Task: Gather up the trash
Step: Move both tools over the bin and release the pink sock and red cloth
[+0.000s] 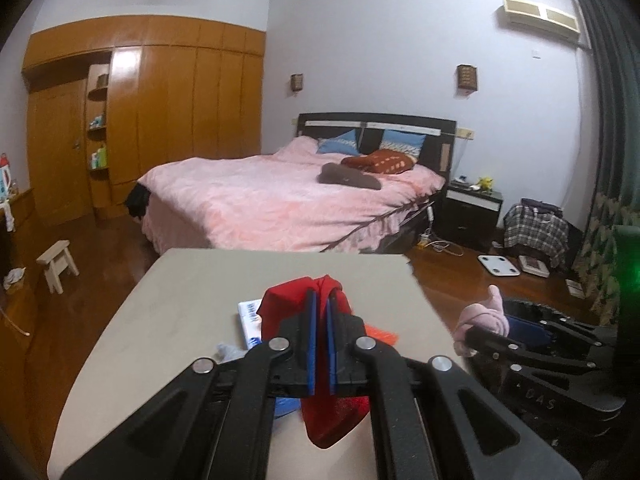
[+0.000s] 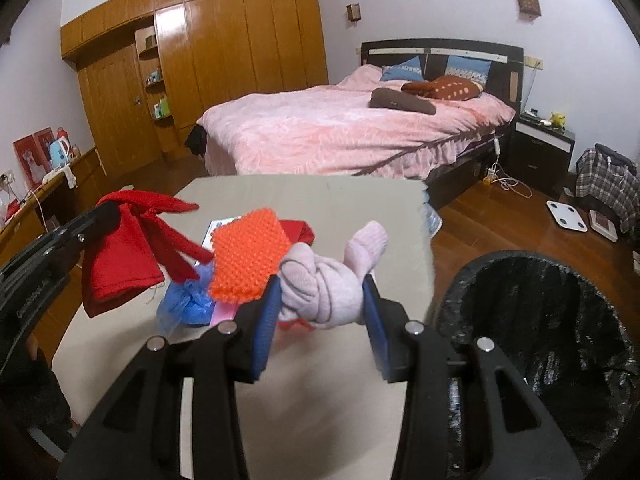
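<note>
**Bedroom clear-up: two cloth bundles lifted, bin waiting at the right**

A bedroom lies beyond the work surface: a wooden wardrobe (image 2: pixel 224 40) along the far wall at about 11 o'clock in the right wrist view, a bed (image 2: pixel 340 128) with a pink cover at 12 to 1 o'clock, a dark nightstand (image 2: pixel 544 148) beside it, and wood flooring with a white scale (image 2: pixel 568 216) at 3 o'clock. Nearest is a pale table (image 2: pixel 304 196) with a rounded near edge, and just off its right side, at 4 o'clock, stands a bin (image 2: pixel 560 320) lined with a black bag, its mouth open and unobstructed.

Left on the table is a small heap: an orange pad (image 2: pixel 248 256), a blue wad (image 2: pixel 188 304) under it, more red cloth behind, and a printed packet (image 1: pixel 250 320).

The left gripper (image 1: pixel 322 336) has its pads pressed together on a red cloth (image 1: pixel 304 300), which hangs from it clear of the table. The right gripper (image 2: pixel 320 304) pinches a knotted pink sock (image 2: pixel 324 280) between half-spread pads, also held above the table.

The step in hand appears to be carrying both to the bin. It would go best by taking the sock toward 4 o'clock until it is fully over the bin's mouth before letting go, since the bundle could bounce off the rim. The red cloth dangles long, so it should be kept high enough not to drag the heap, and dropped second to keep the grippers from crowding each other.
</note>
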`<state>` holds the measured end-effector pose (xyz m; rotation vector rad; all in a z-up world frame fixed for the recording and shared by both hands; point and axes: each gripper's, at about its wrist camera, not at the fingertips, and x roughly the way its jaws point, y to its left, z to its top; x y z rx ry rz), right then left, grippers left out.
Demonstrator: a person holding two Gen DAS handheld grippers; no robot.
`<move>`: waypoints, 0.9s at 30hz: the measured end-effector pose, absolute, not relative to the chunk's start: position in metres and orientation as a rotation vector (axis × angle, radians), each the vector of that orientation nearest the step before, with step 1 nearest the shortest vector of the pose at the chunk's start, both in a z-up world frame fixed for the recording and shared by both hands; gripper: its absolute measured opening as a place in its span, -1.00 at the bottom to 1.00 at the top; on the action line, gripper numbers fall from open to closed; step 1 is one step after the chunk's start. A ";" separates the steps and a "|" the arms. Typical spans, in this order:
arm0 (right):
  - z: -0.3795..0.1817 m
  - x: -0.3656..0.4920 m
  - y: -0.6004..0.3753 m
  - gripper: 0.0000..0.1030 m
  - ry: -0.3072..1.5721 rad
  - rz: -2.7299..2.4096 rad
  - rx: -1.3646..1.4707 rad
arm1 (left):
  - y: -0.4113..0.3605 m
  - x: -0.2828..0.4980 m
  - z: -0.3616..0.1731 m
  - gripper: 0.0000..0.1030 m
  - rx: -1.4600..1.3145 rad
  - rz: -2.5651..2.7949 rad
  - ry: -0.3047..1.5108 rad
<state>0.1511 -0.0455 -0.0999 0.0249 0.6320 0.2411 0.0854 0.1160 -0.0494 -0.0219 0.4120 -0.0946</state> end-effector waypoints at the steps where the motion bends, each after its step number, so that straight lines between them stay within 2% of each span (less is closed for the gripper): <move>1: -0.098 0.150 -0.050 -0.24 0.627 0.233 0.027 | 0.113 0.086 -0.048 -0.91 -0.019 -0.104 0.410; 27: -0.106 0.106 -0.231 -0.24 0.613 -0.186 0.114 | -0.075 0.118 -0.068 -0.91 0.050 -0.526 0.497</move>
